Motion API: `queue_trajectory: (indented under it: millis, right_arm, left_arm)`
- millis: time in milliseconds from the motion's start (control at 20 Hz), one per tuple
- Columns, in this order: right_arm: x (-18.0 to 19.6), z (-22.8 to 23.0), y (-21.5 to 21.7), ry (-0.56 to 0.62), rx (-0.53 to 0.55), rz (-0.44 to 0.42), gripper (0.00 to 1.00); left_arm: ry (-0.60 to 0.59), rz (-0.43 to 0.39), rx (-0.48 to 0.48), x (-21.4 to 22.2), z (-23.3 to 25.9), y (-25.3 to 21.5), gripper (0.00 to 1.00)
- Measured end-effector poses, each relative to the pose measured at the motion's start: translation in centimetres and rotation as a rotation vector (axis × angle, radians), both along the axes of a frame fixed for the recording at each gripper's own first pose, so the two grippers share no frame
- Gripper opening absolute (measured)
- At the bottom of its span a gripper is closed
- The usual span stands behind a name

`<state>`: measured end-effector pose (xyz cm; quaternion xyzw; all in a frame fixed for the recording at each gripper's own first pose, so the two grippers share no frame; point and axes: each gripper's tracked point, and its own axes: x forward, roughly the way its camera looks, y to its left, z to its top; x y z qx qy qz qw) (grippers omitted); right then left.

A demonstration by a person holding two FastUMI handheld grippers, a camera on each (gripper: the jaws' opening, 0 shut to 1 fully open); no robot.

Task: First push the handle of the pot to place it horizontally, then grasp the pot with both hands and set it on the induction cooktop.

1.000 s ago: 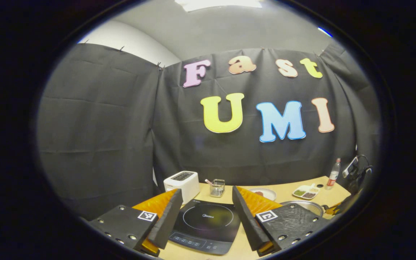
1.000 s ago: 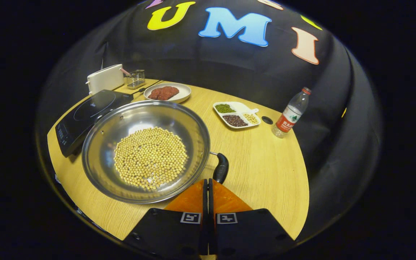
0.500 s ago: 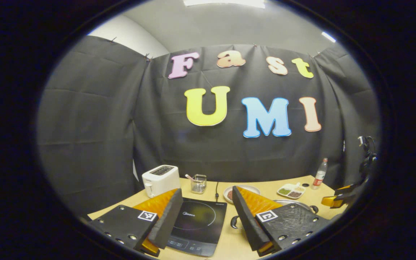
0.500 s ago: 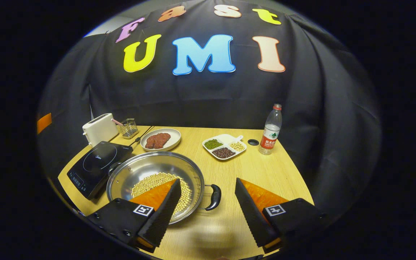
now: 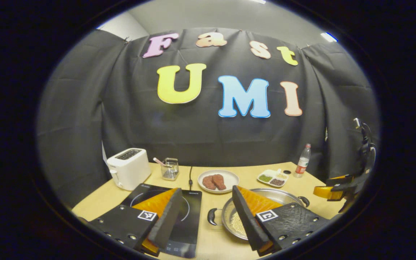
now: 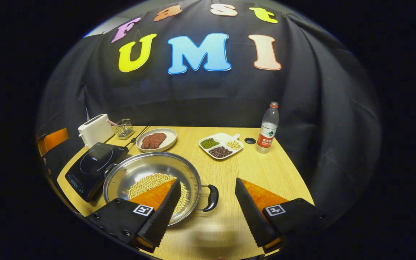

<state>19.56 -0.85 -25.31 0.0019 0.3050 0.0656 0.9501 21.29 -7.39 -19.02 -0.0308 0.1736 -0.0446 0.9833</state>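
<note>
The pot (image 6: 152, 182) (soybeans inside) sits on the table (image 6: 265, 169) just right of the induction cooktop (image 6: 92, 168), ahead of both grippers. The right gripper (image 6: 205, 213) is spread wide around its near handle (image 6: 212, 198), touching nothing; the left gripper (image 5: 205, 216) is likewise wide open and empty. The pot's handles line up left to right.
</note>
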Motion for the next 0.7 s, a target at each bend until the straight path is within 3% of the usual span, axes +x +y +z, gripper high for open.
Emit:
queue_trajectory:
  millis: [700]
  right_arm:
    - [1.2,-3.4,0.9,0.061,-0.007,0.010,0.96]
  left_arm:
    - [0.222,-0.135,0.025,4.6,-12.7,-4.0,0.82]
